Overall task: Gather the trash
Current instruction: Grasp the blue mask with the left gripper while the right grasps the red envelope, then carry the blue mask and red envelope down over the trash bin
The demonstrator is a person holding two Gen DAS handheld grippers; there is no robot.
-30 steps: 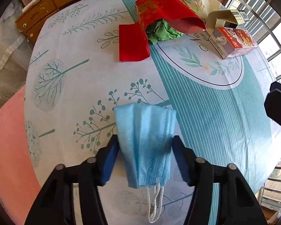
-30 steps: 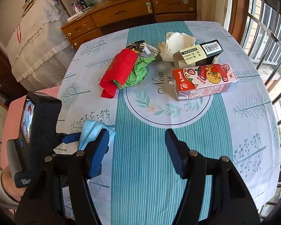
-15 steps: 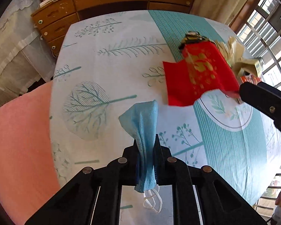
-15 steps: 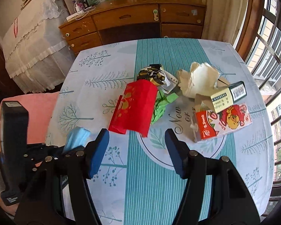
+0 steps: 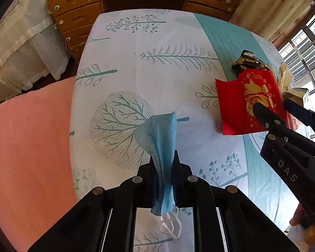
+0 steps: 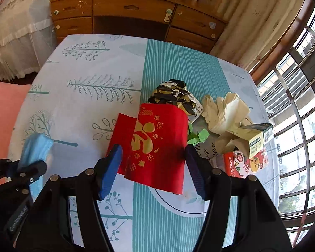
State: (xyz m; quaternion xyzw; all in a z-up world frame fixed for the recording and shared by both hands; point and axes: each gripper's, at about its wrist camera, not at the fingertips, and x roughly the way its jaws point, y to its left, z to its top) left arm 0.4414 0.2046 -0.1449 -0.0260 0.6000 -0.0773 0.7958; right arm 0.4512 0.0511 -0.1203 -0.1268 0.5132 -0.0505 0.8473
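Face mask pinched, red envelope straddled

The left hand-held gripper [image 5: 164, 163] is clamped on the blue face mask [image 5: 160, 145], lengthwise between its fingers, above the worktop [image 5: 157, 79]; the right hand-held gripper [image 6: 153, 168] stands apart around the red envelope [image 6: 155, 145]. Only the right view shows the juice carton [image 6: 245, 163].

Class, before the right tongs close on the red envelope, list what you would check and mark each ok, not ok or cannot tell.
1. Left tongs pinch the blue mask: ok.
2. Right tongs open: ok.
3. Red envelope lies between their fingers: ok.
4. Fingers touch the envelope: cannot tell.
5. Green paper stays outside the grip: ok.
6. Bin for the trash in view: not ok.
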